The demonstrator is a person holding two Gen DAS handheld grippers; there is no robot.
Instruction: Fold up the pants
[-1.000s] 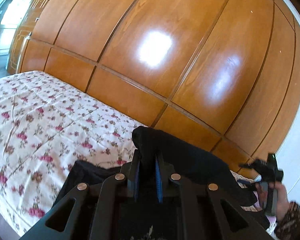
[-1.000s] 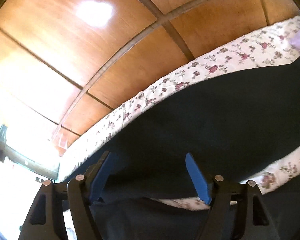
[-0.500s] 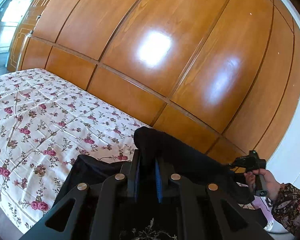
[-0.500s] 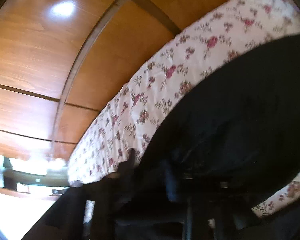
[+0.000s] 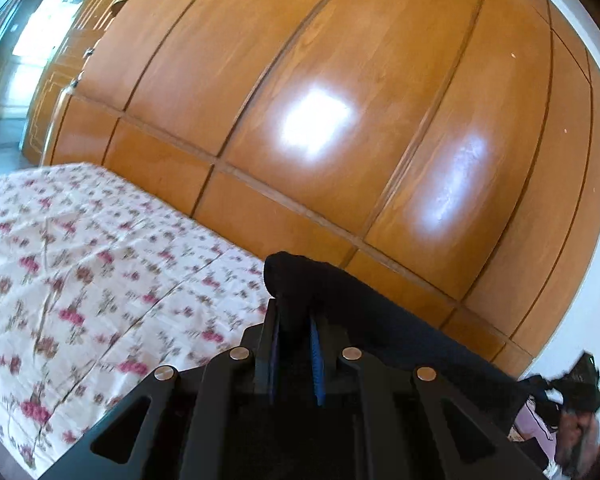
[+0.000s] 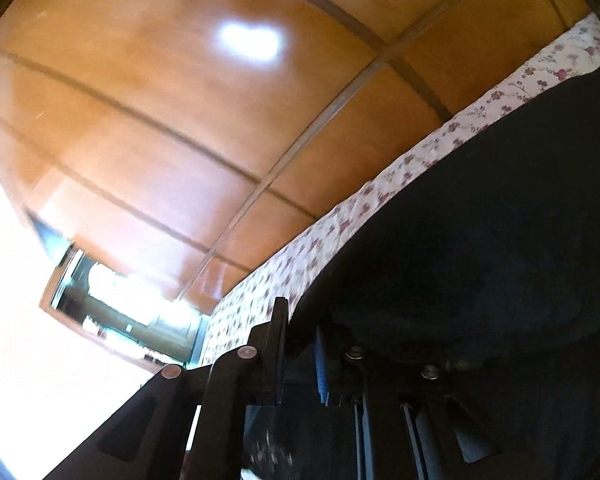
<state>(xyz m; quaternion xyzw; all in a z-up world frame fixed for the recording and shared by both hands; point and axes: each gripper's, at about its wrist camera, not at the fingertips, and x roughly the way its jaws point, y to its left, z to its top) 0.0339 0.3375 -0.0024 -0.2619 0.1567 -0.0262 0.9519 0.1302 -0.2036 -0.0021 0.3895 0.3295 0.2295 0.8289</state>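
Observation:
The black pants (image 5: 380, 320) are held up over the floral bed sheet (image 5: 80, 280). My left gripper (image 5: 294, 320) is shut on one bunched edge of the pants, which sticks up between the fingers and stretches right toward the other hand. In the left wrist view my right gripper (image 5: 580, 392) shows at the far right, in the person's hand, at the other end of the cloth. In the right wrist view my right gripper (image 6: 300, 344) is shut on the pants (image 6: 500, 240), which fill the right half of the frame.
A tall glossy wooden wardrobe (image 5: 340, 120) runs along the far side of the bed. A bright window (image 6: 120, 312) lies at the left. A lilac cloth (image 5: 534, 426) lies near the right hand.
My right gripper has closed from wide open onto the pants edge. My left gripper has kept its hold and lifted, and the cloth is now stretched between both.

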